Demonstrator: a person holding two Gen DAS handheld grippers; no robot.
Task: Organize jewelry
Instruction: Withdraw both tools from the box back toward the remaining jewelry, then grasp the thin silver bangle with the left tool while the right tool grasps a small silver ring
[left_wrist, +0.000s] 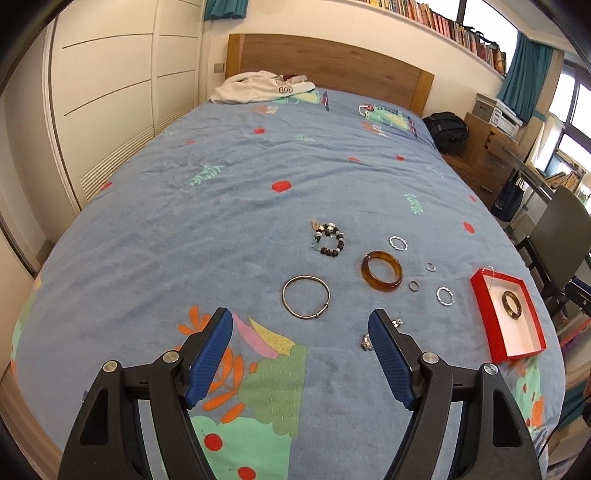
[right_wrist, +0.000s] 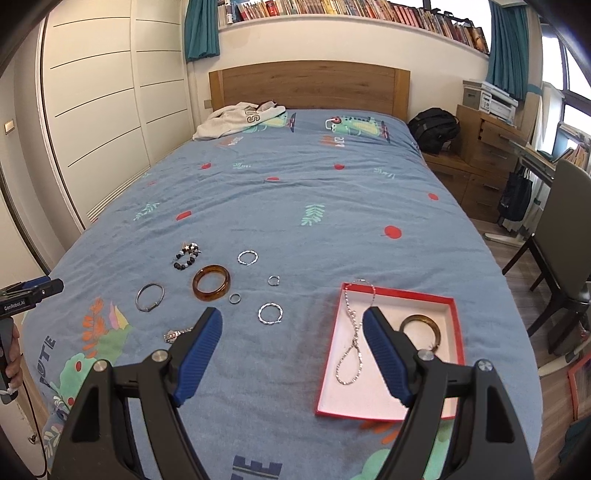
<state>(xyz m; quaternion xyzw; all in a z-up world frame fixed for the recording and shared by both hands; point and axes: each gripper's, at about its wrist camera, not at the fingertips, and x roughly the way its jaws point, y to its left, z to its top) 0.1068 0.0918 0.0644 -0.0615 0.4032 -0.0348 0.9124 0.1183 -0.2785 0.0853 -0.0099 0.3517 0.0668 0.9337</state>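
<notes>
**Two pieces boxed, most of the jewelry still on the bed**

The red box (right_wrist: 458, 332) sits on the blue bedspread (right_wrist: 314, 206) toward the right of the spread-out pieces. Inside it lie a dark amber bangle (right_wrist: 421, 323) and a silver chain (right_wrist: 351, 332), whose upper end drapes over the box's far rim. Those two look like the sorted share so far.

Everything else is still loose on the cover, well apart from the box: a beaded bracelet (left_wrist: 330, 240), a thin silver bangle (left_wrist: 306, 297), a thick amber bangle (left_wrist: 382, 271), two twisted silver rings (left_wrist: 398, 243) (left_wrist: 444, 295), two small plain rings (left_wrist: 413, 285) (left_wrist: 430, 266), and a small silver piece (left_wrist: 366, 341) just beside the left gripper's right finger, partly hidden by it.

The left gripper (left_wrist: 301, 332) hovers over the near edge of the loose group with its jaws spread and nothing between them; the silver bangle lies just ahead of it. The right gripper (right_wrist: 293, 328) is likewise spread and empty, held above the bedspread at the box's left edge.

By this reading the task is early: roughly eight pieces remain to be moved into the box.
</notes>
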